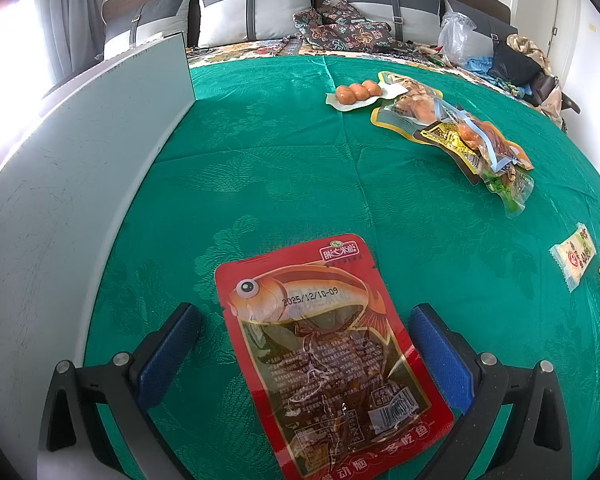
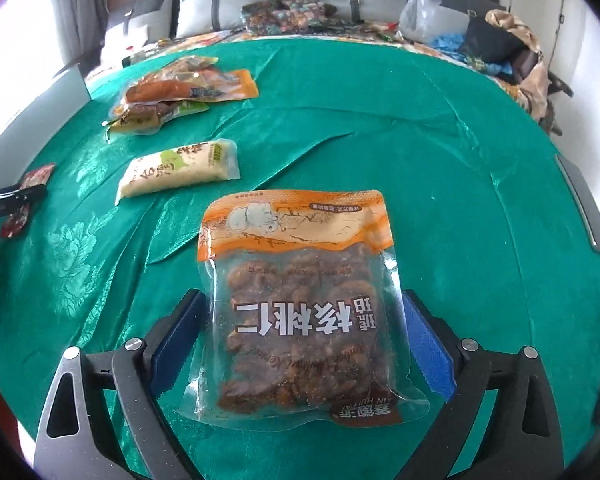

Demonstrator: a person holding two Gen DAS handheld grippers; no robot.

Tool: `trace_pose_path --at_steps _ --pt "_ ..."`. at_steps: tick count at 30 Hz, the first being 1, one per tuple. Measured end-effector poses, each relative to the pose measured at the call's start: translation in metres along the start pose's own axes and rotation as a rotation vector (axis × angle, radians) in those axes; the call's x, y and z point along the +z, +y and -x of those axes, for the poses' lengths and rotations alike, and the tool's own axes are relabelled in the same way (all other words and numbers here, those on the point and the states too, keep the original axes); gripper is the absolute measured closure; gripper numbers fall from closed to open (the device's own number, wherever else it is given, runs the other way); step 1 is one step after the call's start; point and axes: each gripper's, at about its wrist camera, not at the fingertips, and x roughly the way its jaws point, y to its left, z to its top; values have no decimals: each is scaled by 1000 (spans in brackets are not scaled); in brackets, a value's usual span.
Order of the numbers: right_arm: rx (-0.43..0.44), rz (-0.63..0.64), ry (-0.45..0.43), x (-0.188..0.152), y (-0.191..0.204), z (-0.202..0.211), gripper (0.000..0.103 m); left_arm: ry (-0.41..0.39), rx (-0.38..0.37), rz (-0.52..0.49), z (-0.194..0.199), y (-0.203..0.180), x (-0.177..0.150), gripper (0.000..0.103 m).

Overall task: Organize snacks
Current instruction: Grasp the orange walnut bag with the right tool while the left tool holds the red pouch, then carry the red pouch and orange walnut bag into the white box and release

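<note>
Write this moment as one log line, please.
left gripper: open over fish packet | right gripper: open around walnut bag

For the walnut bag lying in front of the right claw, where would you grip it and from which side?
Grip the walnut bag across its clear lower body, coming from its near end. It lies flat on the green cloth, and the open right claw already straddles both long edges.

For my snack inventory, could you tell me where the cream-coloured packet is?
In the right wrist view, the cream-coloured packet lies on the green cloth, left of centre, between the snack pile and the walnut bag.
</note>
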Motion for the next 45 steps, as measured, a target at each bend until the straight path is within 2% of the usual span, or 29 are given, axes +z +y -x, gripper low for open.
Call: trace_pose_path --at_steps 27,29,31,34,36,39,41,42,45 --pt "-8 -7 -14 -6 2 -2 6 0 -1 1 -1 0 0 0" --pt "-10 -8 -13 -6 3 -2 6 53 -15 -22 -4 1 7 0" --pt "-11 -11 -4 -6 2 -2 6 192 -75 -77 -9 4 20 0" --pt "-14 -23 89 5 1 -5 6 299 -208 -14 -4 19 29 0" --pt "-14 -27 172 15 0 -9 6 323 -229 20 1 23 29 0" --pt "9 -15 268 24 -1 -14 7 345 -183 -55 4 8 21 0" --pt "22 -3 330 28 -1 -15 7 345 -86 -150 -2 -8 14 0" --pt "30 6 360 29 -2 -15 8 353 -61 -165 -5 -11 11 0" --pt "70 -5 414 35 -9 -11 8 325 -51 -104 -6 -8 11 0"
